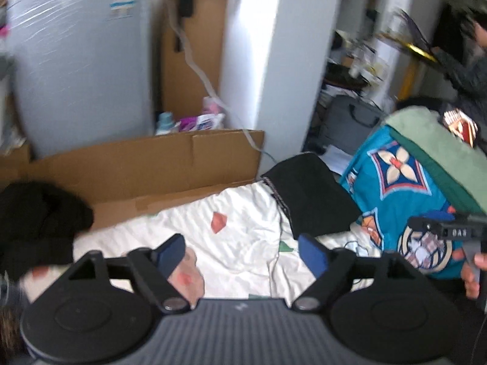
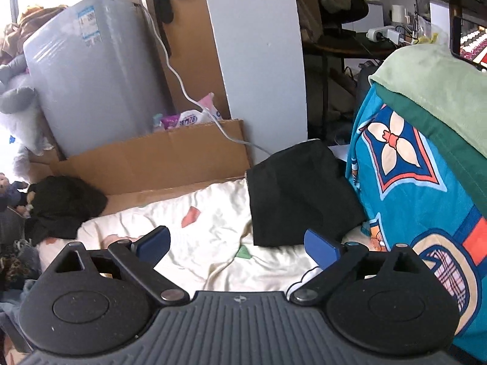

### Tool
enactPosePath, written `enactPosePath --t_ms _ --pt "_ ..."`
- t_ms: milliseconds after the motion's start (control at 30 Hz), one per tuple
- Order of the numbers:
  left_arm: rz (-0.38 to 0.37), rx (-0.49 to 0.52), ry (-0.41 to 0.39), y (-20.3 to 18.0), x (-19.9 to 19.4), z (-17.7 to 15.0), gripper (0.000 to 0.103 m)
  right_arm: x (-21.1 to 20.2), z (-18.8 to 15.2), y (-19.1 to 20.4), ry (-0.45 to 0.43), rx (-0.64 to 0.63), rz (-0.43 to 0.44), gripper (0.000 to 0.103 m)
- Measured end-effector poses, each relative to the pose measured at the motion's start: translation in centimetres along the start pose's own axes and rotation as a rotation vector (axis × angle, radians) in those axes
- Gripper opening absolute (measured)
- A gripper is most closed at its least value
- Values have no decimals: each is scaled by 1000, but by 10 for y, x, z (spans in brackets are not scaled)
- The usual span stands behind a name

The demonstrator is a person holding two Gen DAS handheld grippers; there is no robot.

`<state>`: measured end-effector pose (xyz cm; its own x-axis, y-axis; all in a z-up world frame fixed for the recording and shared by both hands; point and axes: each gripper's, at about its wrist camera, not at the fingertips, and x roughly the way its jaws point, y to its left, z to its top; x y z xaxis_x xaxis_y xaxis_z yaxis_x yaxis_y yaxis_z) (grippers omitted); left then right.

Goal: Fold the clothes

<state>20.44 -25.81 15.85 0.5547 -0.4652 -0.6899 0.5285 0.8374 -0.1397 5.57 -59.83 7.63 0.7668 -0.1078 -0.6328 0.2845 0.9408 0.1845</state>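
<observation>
We hold both tools above a bed covered by a white sheet (image 2: 213, 213) with small coloured patches. Our left gripper (image 1: 242, 254) stands spread wide with nothing between its 2 blue pads (image 1: 170, 254), and our right gripper (image 2: 239, 245) is likewise released, its blue pads (image 2: 322, 245) well apart and empty. A folded black garment (image 2: 301, 194) lies flat on the sheet at the far right, its right edge touching a stack of bedding: a teal patterned blanket (image 2: 404, 188) under a green blanket (image 2: 441, 91). A crumpled black garment (image 2: 64, 203) sits in a heap at the sheet's far left edge, well apart from the folded one. Flattened cardboard (image 2: 158, 158) stands behind the bed, with a white cable (image 2: 182, 88) hanging over it. In the left wrist view a hand (image 1: 473, 273) shows at the right edge.
</observation>
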Motion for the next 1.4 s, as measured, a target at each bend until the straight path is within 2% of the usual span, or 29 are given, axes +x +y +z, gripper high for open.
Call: enactPosePath --t_ms 133,267,400,500,667,833,967,1067,1200,1400 --pt "35 -89 15 15 -18 -22 91 -17 -10 10 6 -18 21 98" --pt "94 -113 30 29 -33 -39 91 -33 -24 14 17 2 35 99" --pt "125 -147 10 32 -47 -46 91 -46 -33 21 24 -38 37 99" --pt "121 -138 -1 23 -53 -50 94 -56 -29 26 25 -71 31 99" --pt "101 -106 -31 0 -64 -58 95 -78 -24 33 17 -46 27 99" --pt "67 -97 -66 -19 -75 -68 95 -96 -47 42 28 -47 33 99" --pt "68 -87 -114 -30 -85 -77 99 -105 -61 51 79 -58 58 99" --pt "68 -79 -139 -40 -90 -85 99 -115 -60 55 42 -19 83 99" --pt "73 -78 -171 -50 -96 -96 99 -119 -61 68 13 -24 106 99" --pt "93 -76 -200 -57 -101 -113 100 -112 -74 84 44 -30 125 99"
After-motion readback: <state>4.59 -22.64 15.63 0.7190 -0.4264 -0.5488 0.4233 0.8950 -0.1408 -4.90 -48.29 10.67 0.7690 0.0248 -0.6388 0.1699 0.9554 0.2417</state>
